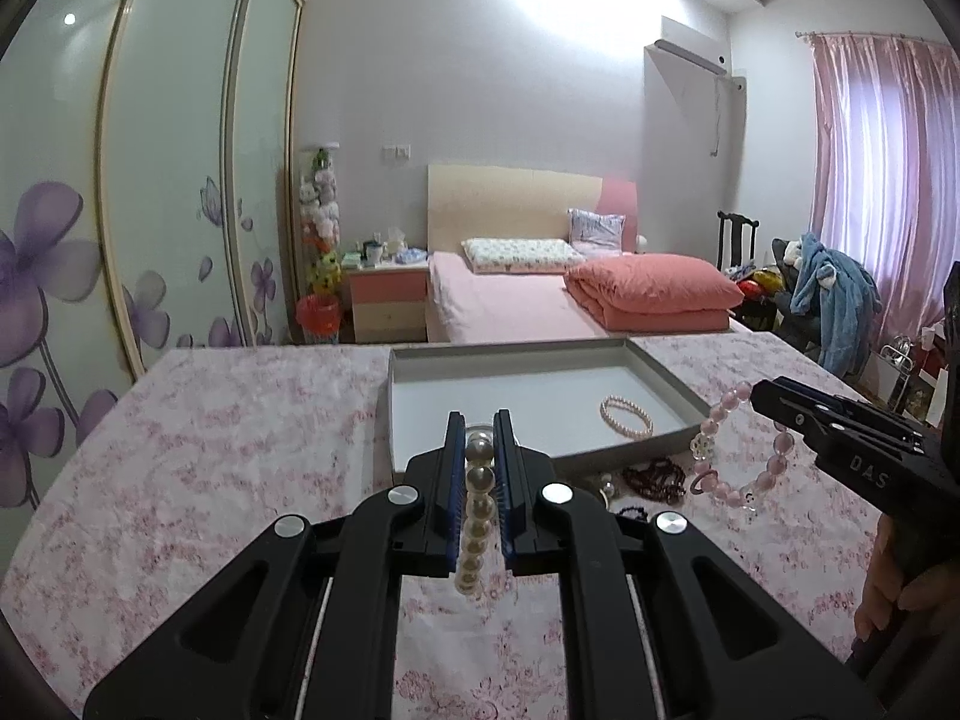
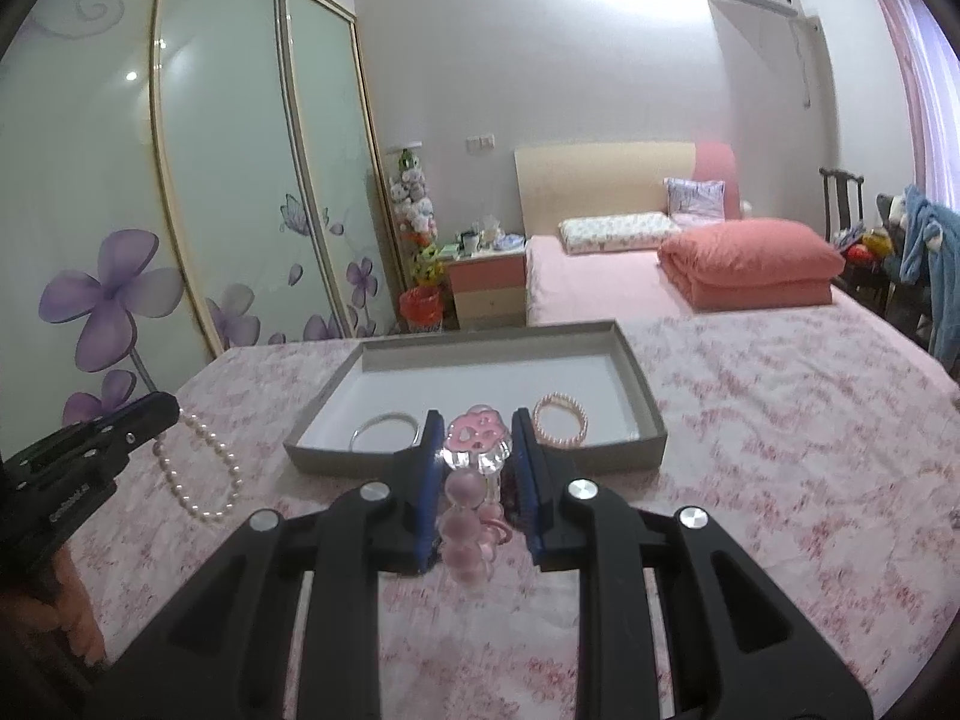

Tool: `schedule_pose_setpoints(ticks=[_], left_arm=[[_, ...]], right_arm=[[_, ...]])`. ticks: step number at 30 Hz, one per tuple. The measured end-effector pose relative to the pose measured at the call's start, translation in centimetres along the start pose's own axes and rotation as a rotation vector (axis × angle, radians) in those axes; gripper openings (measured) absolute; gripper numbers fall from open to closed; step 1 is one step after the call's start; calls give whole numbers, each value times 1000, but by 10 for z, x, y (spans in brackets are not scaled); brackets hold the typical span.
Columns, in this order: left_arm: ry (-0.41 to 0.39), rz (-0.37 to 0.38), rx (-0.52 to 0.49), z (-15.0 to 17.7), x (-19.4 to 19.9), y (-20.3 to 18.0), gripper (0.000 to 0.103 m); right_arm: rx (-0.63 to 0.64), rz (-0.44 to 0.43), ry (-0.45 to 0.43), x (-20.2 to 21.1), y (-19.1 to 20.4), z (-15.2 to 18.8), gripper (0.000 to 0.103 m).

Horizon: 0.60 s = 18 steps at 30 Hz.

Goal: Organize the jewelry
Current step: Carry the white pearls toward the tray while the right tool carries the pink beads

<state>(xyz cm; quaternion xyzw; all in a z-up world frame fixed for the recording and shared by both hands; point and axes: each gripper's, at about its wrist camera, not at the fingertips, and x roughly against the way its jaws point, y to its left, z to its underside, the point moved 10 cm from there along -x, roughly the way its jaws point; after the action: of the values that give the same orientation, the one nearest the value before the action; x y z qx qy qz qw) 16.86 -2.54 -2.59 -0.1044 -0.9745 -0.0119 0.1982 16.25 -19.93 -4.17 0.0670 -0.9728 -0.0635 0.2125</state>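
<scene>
My left gripper (image 1: pixel 479 429) is shut on a white pearl bracelet (image 1: pixel 477 516), which hangs between its blue pads above the flowered cloth. From the right wrist view the same pearl bracelet (image 2: pixel 201 471) dangles from the left gripper (image 2: pixel 165 408). My right gripper (image 2: pixel 477 429) is shut on a pink bead bracelet (image 2: pixel 471 534) with a pink flower charm (image 2: pixel 478 429). In the left wrist view that pink bead bracelet (image 1: pixel 744 450) hangs from the right gripper (image 1: pixel 759 393). A grey tray (image 2: pixel 642 384) holds a small pink pearl bracelet (image 2: pixel 561 417) and a silver bangle (image 2: pixel 384 429).
Dark red beads (image 1: pixel 657 477) and other small pieces lie on the cloth in front of the tray (image 1: pixel 672 378). A bed with a folded pink quilt (image 1: pixel 651 294), a nightstand (image 1: pixel 387 300) and wardrobe doors (image 1: pixel 162 180) stand beyond the table.
</scene>
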Motion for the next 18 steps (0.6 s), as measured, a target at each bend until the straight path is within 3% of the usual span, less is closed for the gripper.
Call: schedule_pose_setpoints(ticks=[18], left_arm=[[-39, -25, -32, -20, -25, -1, 10]], right_arm=[[34, 37, -96, -17, -3, -40, 23]])
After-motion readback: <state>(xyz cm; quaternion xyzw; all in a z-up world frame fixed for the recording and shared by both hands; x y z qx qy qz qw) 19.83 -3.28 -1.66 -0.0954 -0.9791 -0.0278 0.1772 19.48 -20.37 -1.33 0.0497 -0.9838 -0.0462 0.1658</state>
